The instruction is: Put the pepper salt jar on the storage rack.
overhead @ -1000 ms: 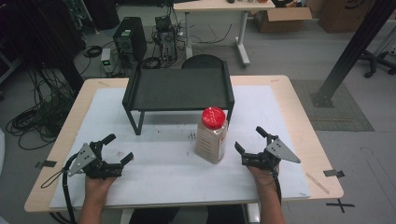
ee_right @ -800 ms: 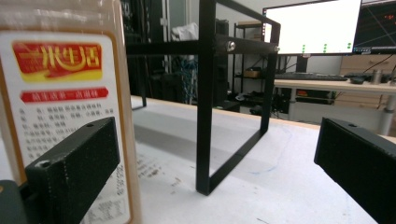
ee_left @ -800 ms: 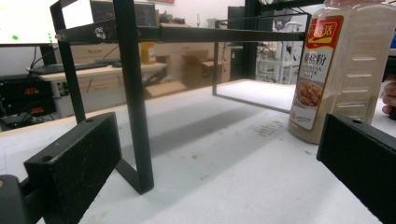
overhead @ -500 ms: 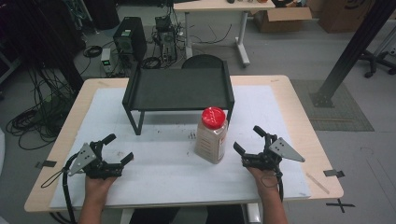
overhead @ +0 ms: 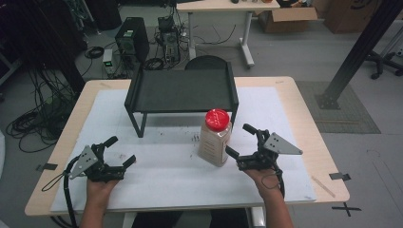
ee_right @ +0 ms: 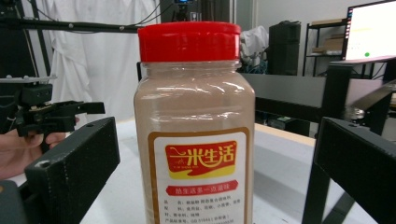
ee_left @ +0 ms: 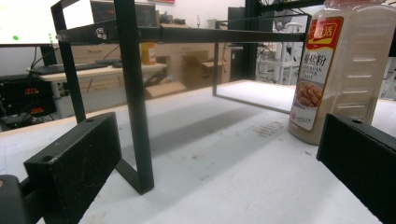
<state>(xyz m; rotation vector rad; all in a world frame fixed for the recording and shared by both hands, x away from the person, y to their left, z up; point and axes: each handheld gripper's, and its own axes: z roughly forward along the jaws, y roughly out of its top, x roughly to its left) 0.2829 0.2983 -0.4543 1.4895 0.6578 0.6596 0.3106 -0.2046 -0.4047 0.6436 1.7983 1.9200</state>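
White-topped table: jar upright at centre, just off the rack's 5 o'clock leg; right gripper spread wide at its 3 o'clock, left gripper agape at 9 o'clock, well apart.

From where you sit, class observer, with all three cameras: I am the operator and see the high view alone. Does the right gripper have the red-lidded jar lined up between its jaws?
Observer: Yes. In the right gripper view the jar stands centred between the two open jaws, neither touching it.
Operator: What does its label show?
Observer: A red and yellow logo panel on the side facing the right gripper; the left gripper view shows a picture of food on another side.
Operator: And the left gripper?
Observer: The left gripper is open on nothing; its camera looks along the table at a leg of the black rack, with the jar standing beyond to one side.
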